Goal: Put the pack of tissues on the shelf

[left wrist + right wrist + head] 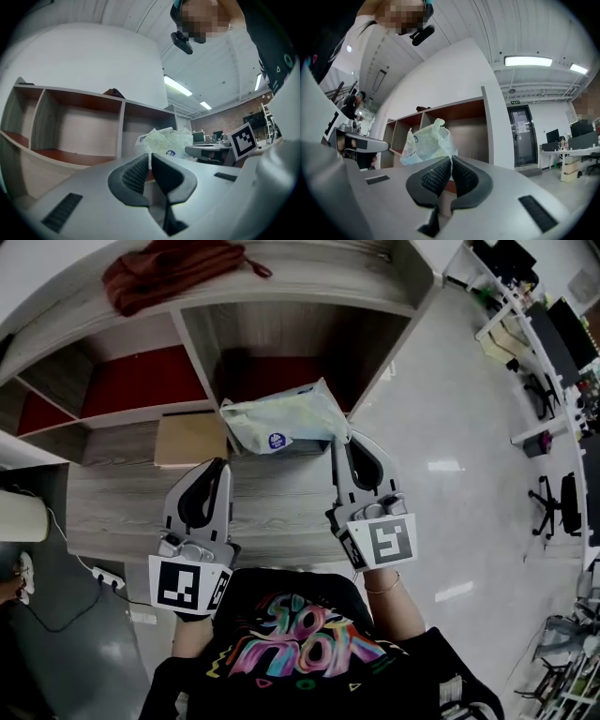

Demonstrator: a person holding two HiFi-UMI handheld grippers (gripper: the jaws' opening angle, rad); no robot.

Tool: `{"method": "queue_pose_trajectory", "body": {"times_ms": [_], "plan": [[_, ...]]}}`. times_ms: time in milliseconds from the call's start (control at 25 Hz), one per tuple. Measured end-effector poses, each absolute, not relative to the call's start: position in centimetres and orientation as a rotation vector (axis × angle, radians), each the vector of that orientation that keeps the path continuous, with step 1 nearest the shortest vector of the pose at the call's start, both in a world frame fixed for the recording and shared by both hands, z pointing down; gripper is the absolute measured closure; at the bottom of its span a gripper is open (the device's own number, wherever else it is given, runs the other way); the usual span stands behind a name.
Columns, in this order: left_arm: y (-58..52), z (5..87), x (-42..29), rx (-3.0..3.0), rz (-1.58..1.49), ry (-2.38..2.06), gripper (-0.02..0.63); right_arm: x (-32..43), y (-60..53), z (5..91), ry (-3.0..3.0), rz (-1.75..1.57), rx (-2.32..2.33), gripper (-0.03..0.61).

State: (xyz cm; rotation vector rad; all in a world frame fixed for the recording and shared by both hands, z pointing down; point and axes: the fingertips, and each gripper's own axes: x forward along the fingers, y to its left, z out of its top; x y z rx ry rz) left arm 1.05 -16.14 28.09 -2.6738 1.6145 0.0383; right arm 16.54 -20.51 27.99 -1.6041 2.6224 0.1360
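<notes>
Just beyond its tips, the right tool (342,439) is pinching the pack of tissues (281,423) by a wrapper edge, apparently carrying it toward the shelf (375,343). Beside it, the left tool (217,465) is hanging closed and empty. The next move is probably reaching deeper into the shelf, then letting go.

Pack of tissues (279,423) is up at the shelf (192,352): a soft, crumpled pale-green-and-white wrapper with a round blue sticker (277,440) facing up. It's pinched by the right-hand edge of its film in the right gripper (341,441), whose jaws are clamped tight on it. The pack sits tilted across the mouth of the right-hand compartment (281,334), which has grey wood-grain walls and a red back. Whether it touches the board below, can't tell.
</notes>
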Motion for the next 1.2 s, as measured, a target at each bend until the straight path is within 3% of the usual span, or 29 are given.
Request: {"method": "queue_pose_trajectory", "body": {"times_ms": [1200], "plan": [[-18.3,29.9,1.5,-2.760,0.021,1.534,0.577,16.5,-23.1,30.4,2.591,0.055,-1.689,0.560]]}}
